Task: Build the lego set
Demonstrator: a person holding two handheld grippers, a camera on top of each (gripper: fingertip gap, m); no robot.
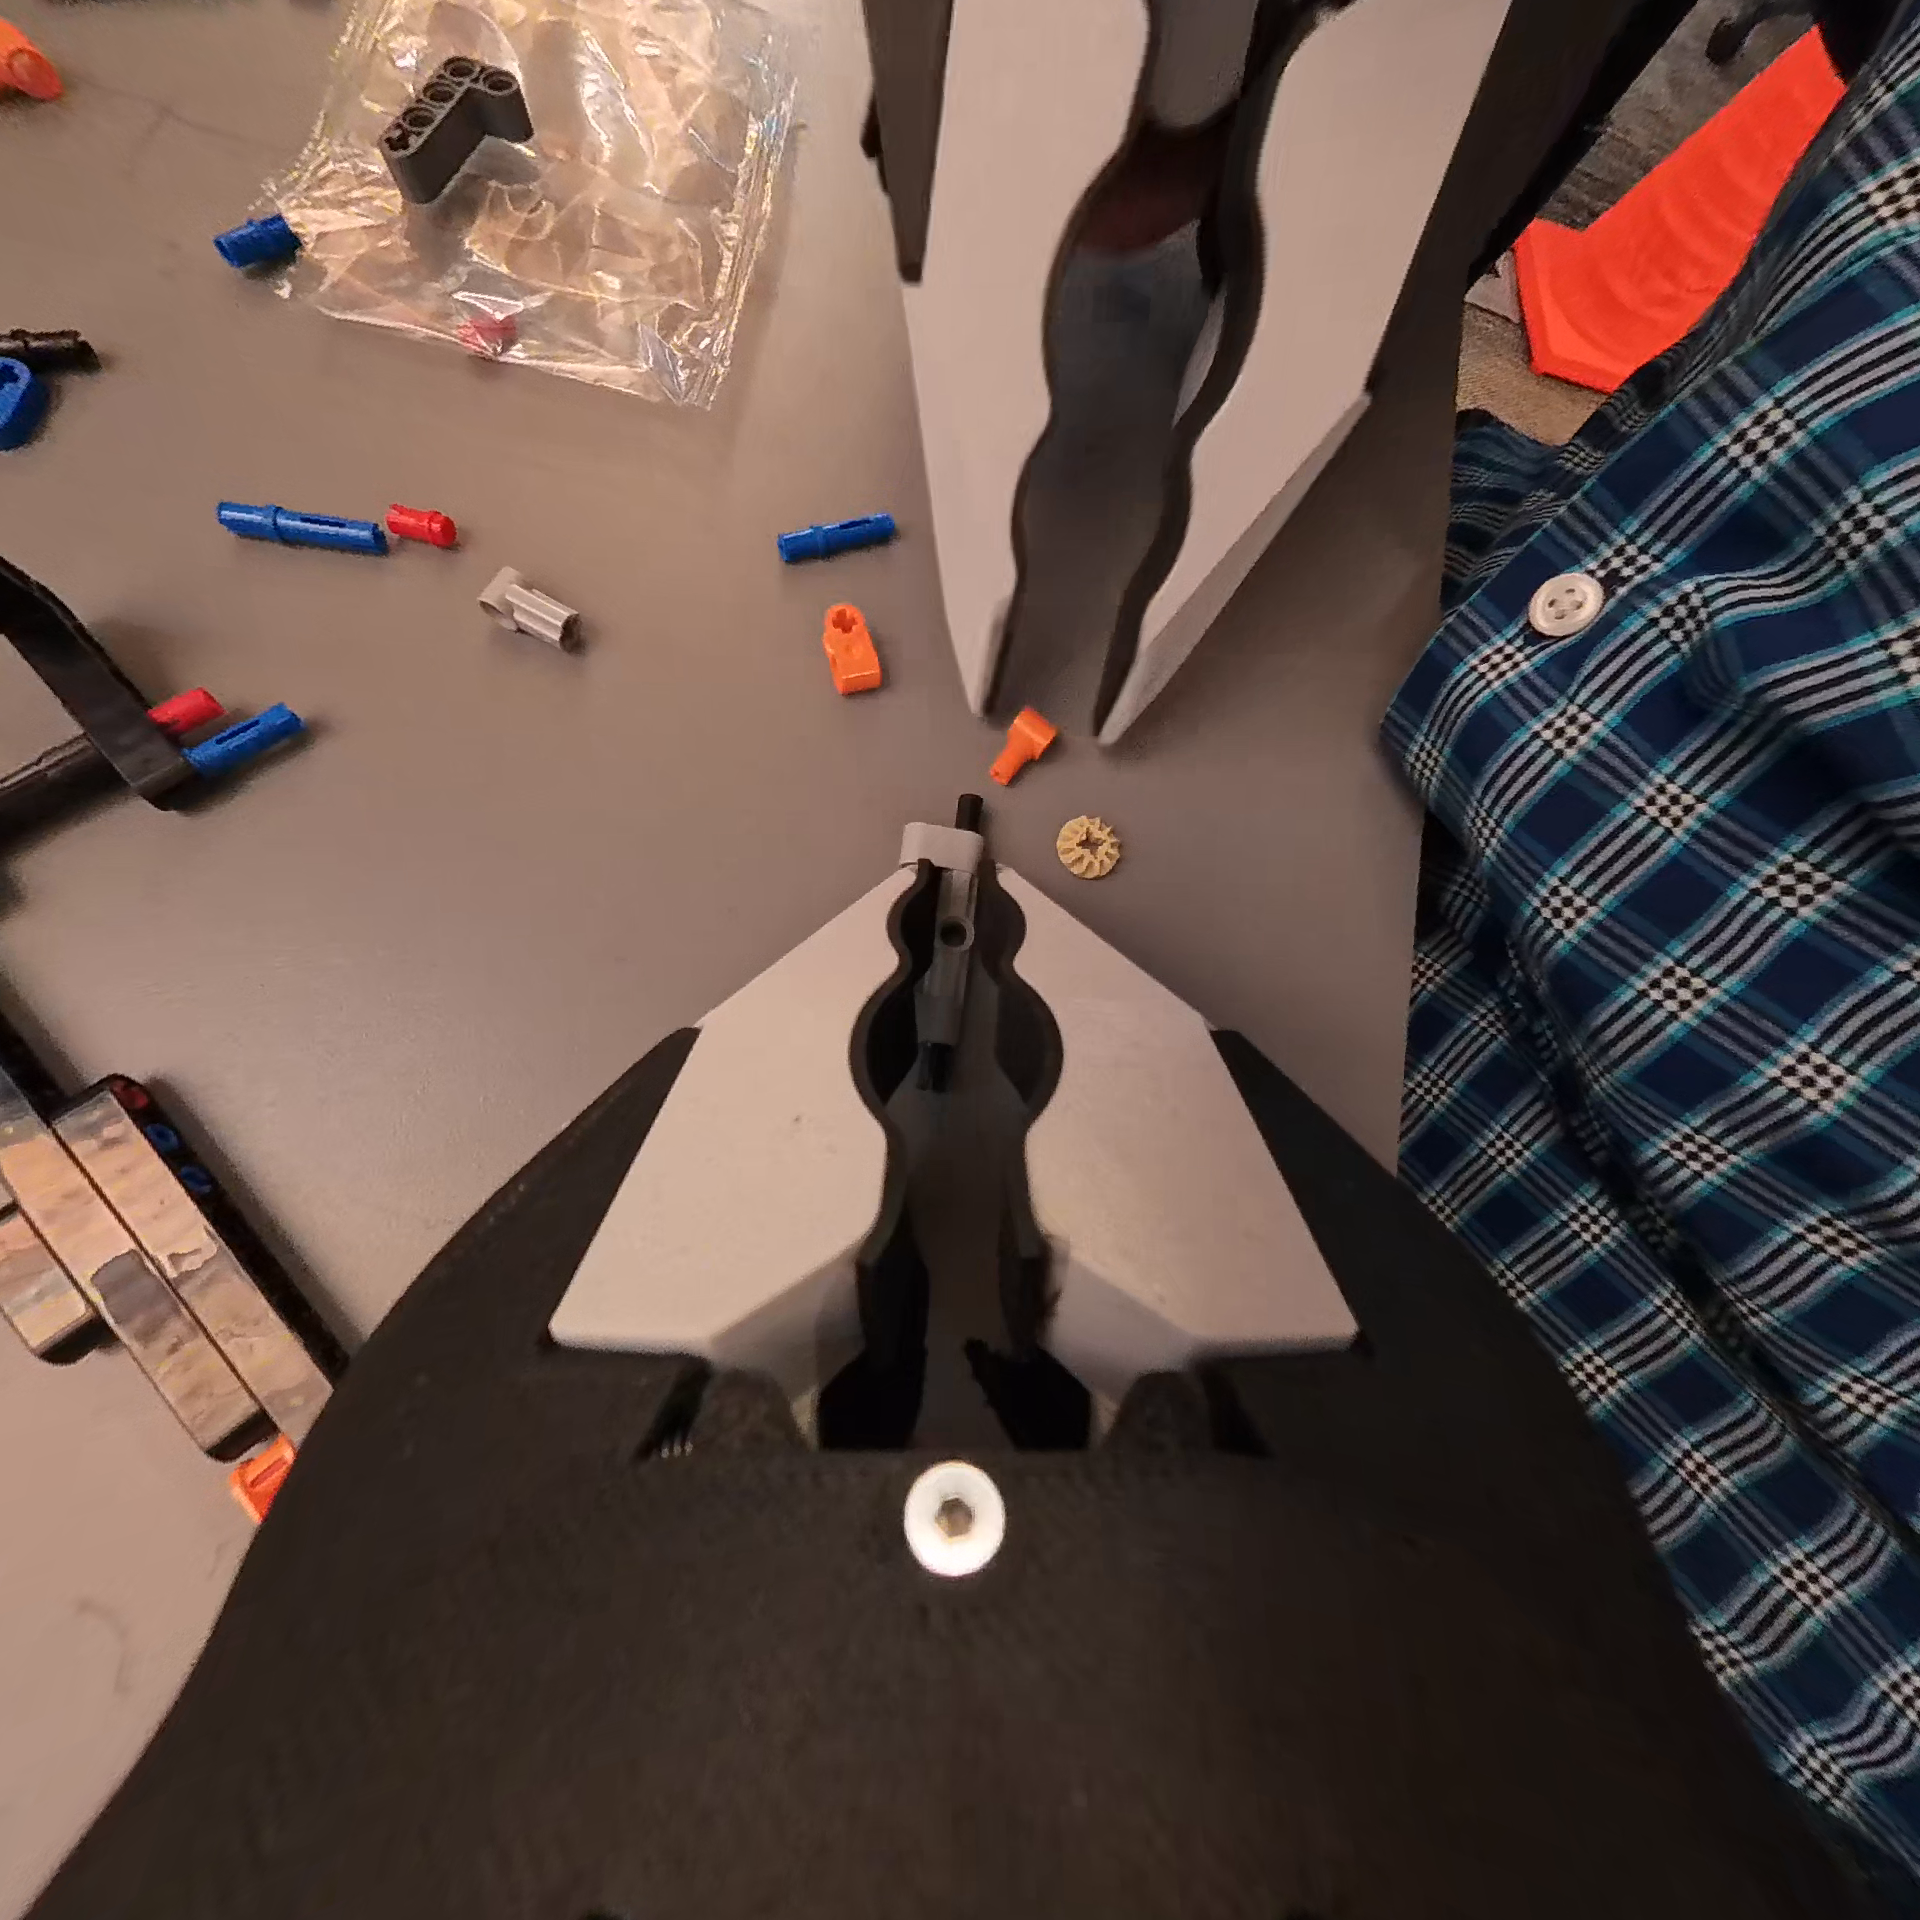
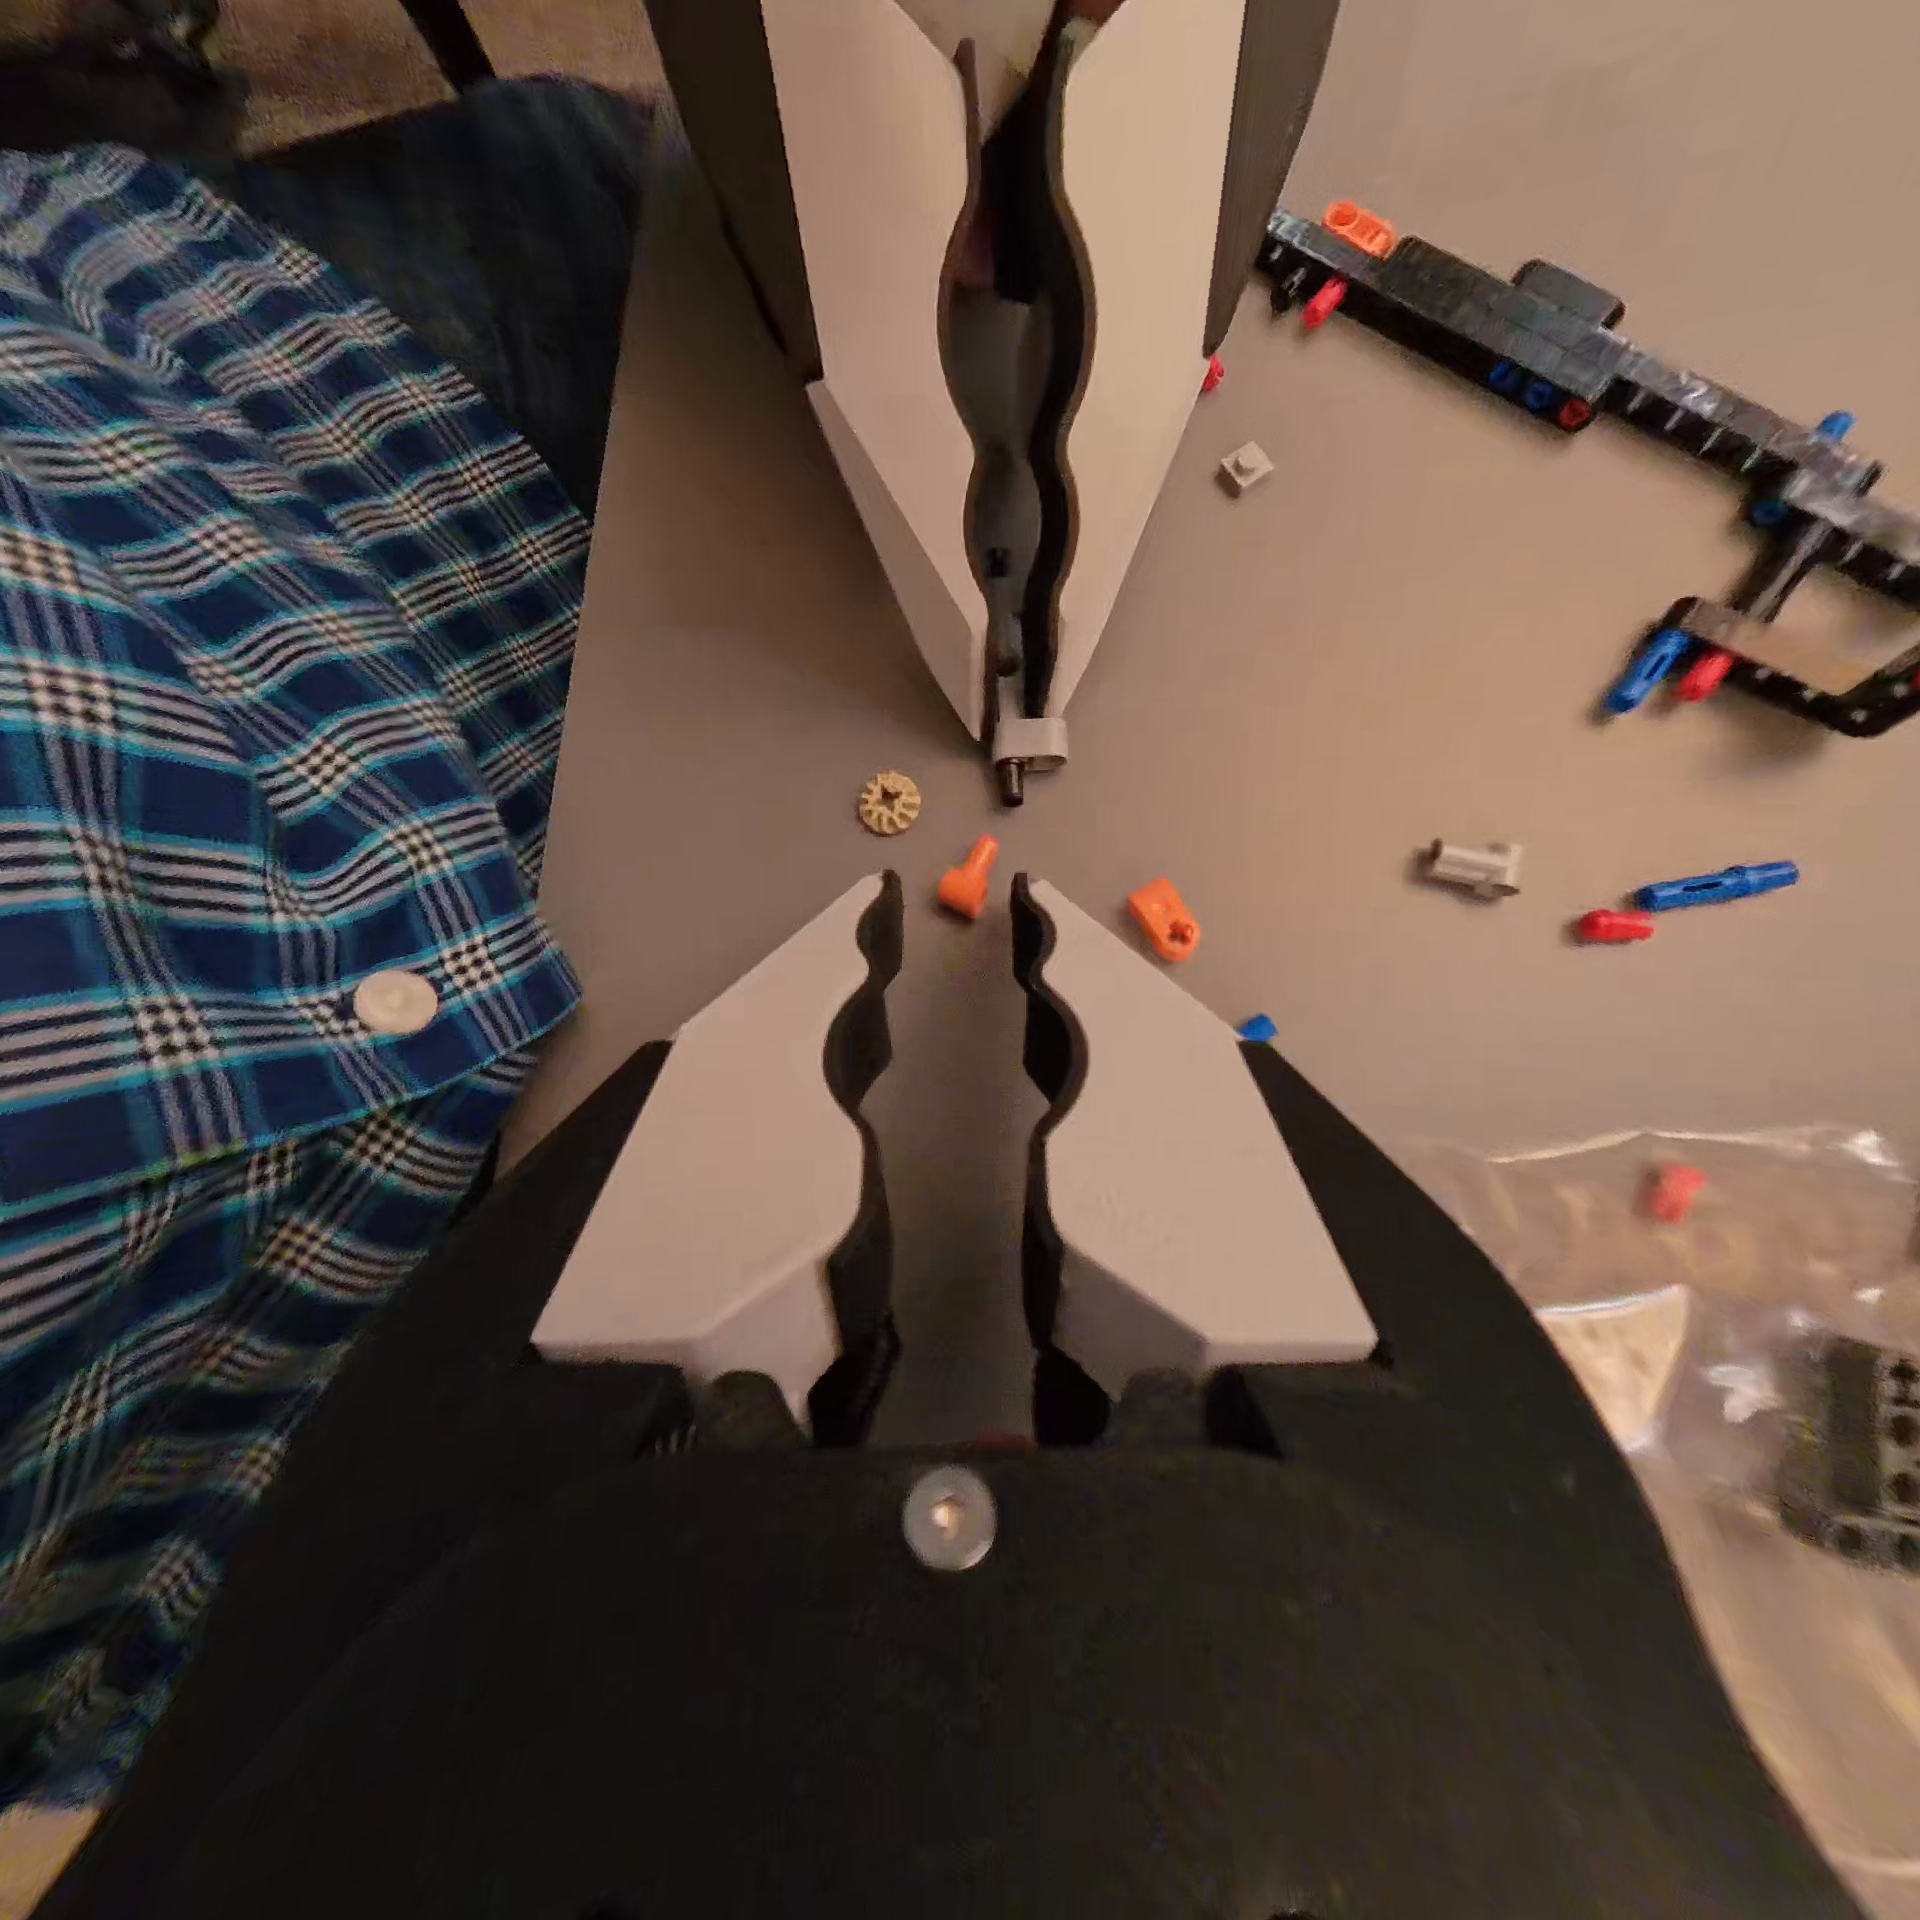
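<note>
The left gripper (image 1: 951,868) is clamped on a grey connector with a black axle (image 1: 969,812) protruding from its tip, while the right gripper (image 2: 951,883) stands parted, its tips flanking a small orange pin piece (image 2: 966,881) on the grey table (image 2: 1351,1039) — no contact visible yet. Recommended: centre on the orange piece and close squarely, as it looks small and liable to skid. A tan gear (image 2: 890,802) lies just beside; the black partial build (image 2: 1621,353) sits well apart.
</note>
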